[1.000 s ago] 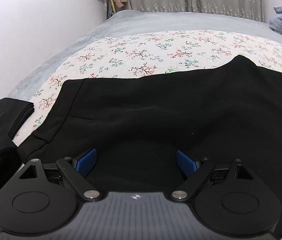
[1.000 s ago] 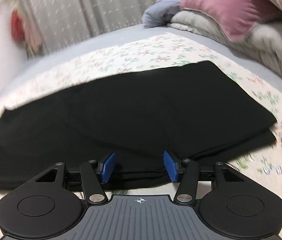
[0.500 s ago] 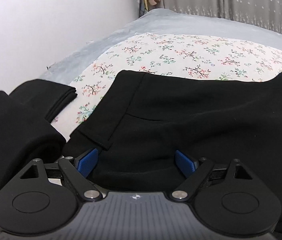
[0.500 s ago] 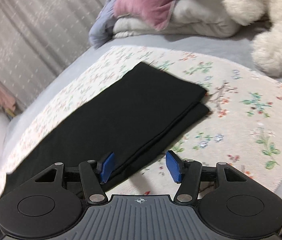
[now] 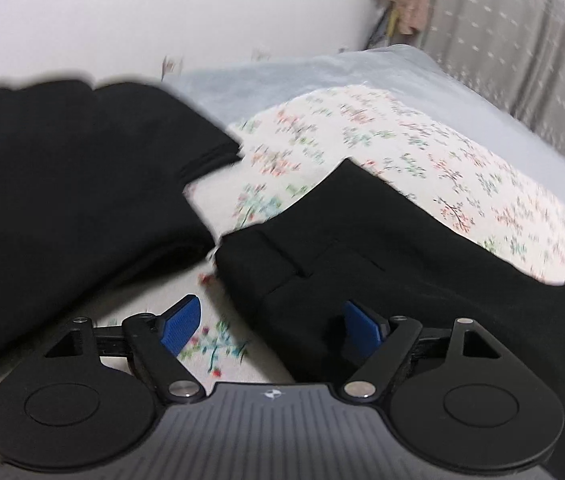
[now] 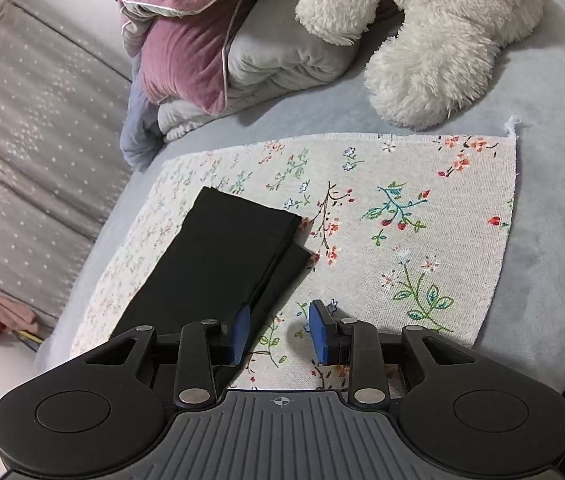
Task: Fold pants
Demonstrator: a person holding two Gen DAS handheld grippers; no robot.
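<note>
Your left gripper [image 5: 270,326] is closing, nothing clamped; the waist corner of the black pants [image 5: 382,252] lies between its blue pads, lower centre. Your right gripper [image 6: 280,330] is closing too, only floral cloth [image 6: 402,220] between pads, the pants' leg ends [image 6: 226,256] at centre left, touching the left pad

Black pants [image 5: 422,264] lie flat on a floral cloth [image 6: 402,240] on the bed, legs stacked one over the other, hems [image 6: 282,236] slightly offset.
</note>
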